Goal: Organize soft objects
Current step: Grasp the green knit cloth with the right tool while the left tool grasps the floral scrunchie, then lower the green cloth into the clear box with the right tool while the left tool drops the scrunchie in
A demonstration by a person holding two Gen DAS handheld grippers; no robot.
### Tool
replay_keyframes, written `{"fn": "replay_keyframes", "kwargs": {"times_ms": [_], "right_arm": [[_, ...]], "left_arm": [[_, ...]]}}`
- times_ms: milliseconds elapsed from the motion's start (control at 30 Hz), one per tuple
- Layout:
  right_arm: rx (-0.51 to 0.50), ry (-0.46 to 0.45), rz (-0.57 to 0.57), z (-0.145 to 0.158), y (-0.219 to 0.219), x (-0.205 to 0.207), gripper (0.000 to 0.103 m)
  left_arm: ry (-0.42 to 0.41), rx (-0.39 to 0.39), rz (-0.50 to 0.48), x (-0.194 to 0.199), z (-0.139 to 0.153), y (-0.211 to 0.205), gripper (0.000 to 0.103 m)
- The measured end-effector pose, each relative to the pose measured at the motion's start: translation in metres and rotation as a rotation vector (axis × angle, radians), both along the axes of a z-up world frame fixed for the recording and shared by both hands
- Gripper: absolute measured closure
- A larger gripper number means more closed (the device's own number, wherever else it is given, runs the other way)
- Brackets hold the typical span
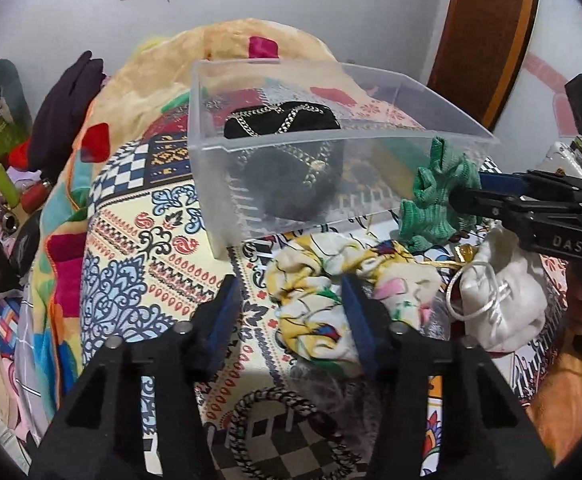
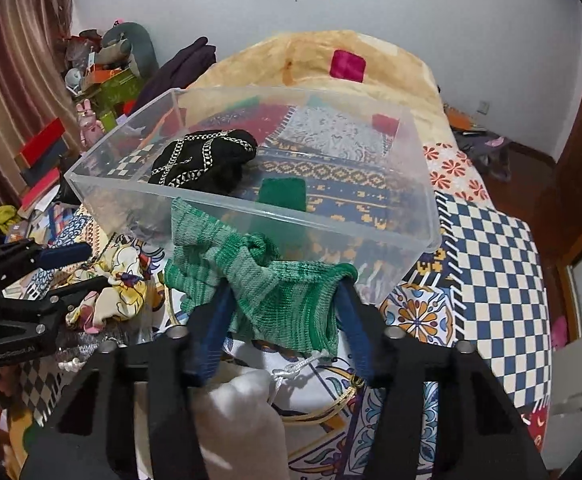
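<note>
A clear plastic bin (image 1: 419,128) (image 2: 251,200) stands on the patterned bedspread and holds a black pouch with a chain (image 1: 281,120) (image 2: 207,158). My right gripper (image 2: 287,296) (image 1: 457,198) is shut on a green knitted cloth (image 2: 275,280) (image 1: 437,196), held up just in front of the bin's near wall. My left gripper (image 1: 291,284) (image 2: 91,264) is open above a yellow floral cloth (image 1: 331,300) (image 2: 119,284). A white drawstring pouch (image 1: 503,296) (image 2: 243,420) lies beside it.
A black-and-white chain item (image 1: 279,432) lies on the bedspread near my left gripper. Clutter of toys and boxes (image 2: 103,80) piles at the bed's left. A folded blanket (image 2: 323,60) lies behind the bin. A wooden door (image 1: 487,32) stands at right.
</note>
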State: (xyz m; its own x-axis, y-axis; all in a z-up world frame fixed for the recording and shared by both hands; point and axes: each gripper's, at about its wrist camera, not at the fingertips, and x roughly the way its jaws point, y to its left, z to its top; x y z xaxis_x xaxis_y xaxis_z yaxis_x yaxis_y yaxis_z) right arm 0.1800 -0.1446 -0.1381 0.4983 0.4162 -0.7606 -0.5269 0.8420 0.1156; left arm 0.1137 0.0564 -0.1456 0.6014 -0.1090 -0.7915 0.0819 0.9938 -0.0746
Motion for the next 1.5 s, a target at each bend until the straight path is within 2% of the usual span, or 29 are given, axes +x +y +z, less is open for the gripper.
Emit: {"fn": "replay_keyframes", "kwargs": {"times_ms": [33, 67, 200, 300, 600, 800, 1000, 1267, 1500], "right_arm": [[0.005, 0.005, 0.008, 0.000, -0.001, 0.000, 0.070], [0.008, 0.009, 0.014, -0.001, 0.000, -0.001, 0.078], [0.012, 0.019, 0.039, -0.002, 0.003, -0.006, 0.088], [0.019, 0.012, 0.060, 0.002, 0.004, -0.012, 0.091], [0.050, -0.090, 0.081, 0.033, 0.000, -0.034, 0.092], [0.092, -0.161, 0.082, 0.061, -0.005, -0.038, 0.092], [0.130, -0.224, 0.053, 0.084, -0.011, -0.032, 0.092], [0.134, -0.266, 0.016, 0.093, -0.009, -0.012, 0.092], [0.093, -0.228, -0.002, 0.074, 0.002, 0.019, 0.092]], "left_arm": [[0.006, -0.009, -0.004, 0.000, -0.001, 0.000, 0.063], [0.012, -0.019, -0.009, 0.001, -0.002, 0.001, 0.072], [0.008, -0.023, -0.021, -0.002, -0.001, 0.000, 0.087], [-0.009, -0.024, -0.020, -0.007, 0.002, 0.000, 0.091], [-0.105, -0.053, -0.009, -0.023, 0.034, 0.001, 0.094], [-0.211, -0.062, -0.002, -0.031, 0.073, -0.002, 0.094], [-0.313, -0.055, 0.034, -0.022, 0.104, -0.001, 0.094], [-0.344, -0.036, 0.062, 0.010, 0.116, 0.005, 0.094], [-0.319, 0.010, 0.048, 0.041, 0.108, -0.002, 0.094]]}}
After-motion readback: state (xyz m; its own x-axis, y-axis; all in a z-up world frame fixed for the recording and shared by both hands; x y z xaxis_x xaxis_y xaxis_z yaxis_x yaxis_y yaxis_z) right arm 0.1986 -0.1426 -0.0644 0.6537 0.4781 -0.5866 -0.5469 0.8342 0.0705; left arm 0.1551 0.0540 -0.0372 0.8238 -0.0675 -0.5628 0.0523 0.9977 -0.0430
